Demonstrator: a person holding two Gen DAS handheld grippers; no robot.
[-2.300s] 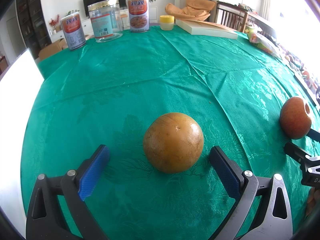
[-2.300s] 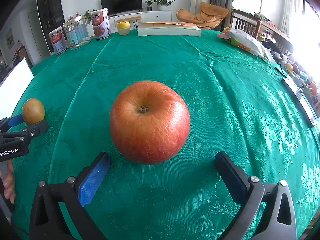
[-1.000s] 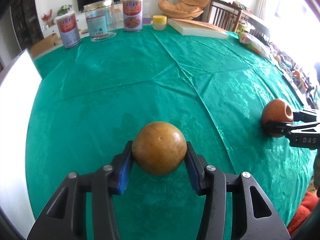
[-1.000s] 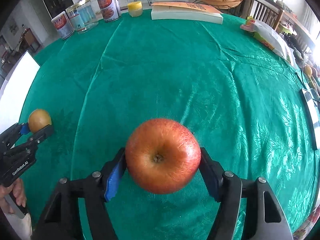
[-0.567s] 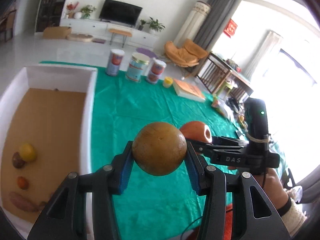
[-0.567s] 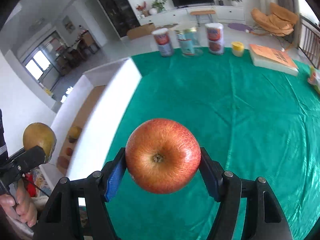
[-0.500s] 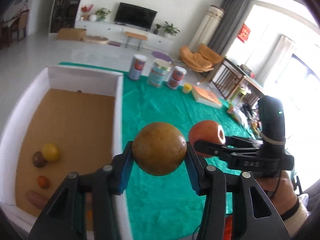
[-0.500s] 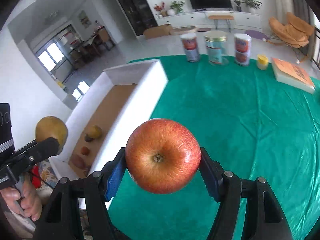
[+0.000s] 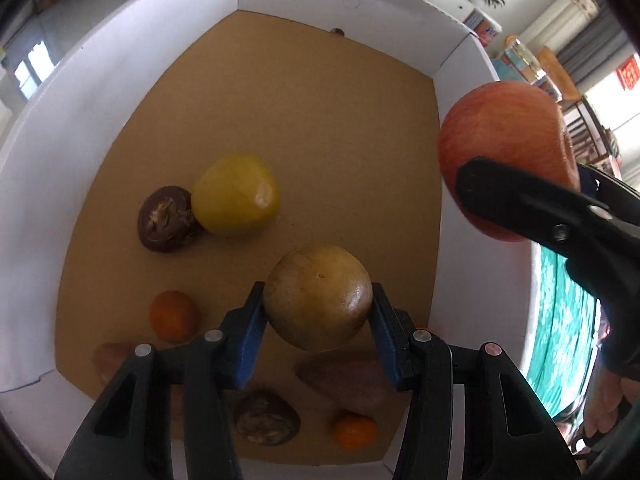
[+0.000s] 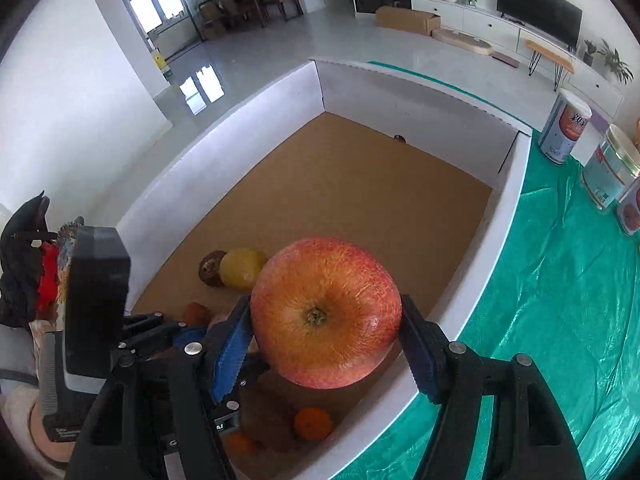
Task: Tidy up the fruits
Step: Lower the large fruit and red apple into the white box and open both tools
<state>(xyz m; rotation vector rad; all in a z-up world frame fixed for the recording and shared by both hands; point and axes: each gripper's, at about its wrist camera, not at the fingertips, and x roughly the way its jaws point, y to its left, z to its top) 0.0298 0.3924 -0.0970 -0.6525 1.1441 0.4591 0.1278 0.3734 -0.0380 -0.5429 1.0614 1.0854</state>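
- Beyond the table lies a bright living room with a pale glossy floor, seen in the right wrist view; a green tablecloth covers the table, and a white box with a brown cardboard floor stands at its edge.
- Left in the box: a dark brown fruit touches a yellow fruit; nearer lies a small orange fruit.
- Centre: the left gripper hangs over the box floor with the brownish round fruit between its blue pads; its jaws are opening slightly, the pads still against the fruit.
- Below it lie a reddish-brown oblong thing, a dark wrinkled fruit and another small orange fruit.
- Right: the right gripper is clamped on the red apple, held above the box's near right wall.
- Far right: tins stand on the cloth.
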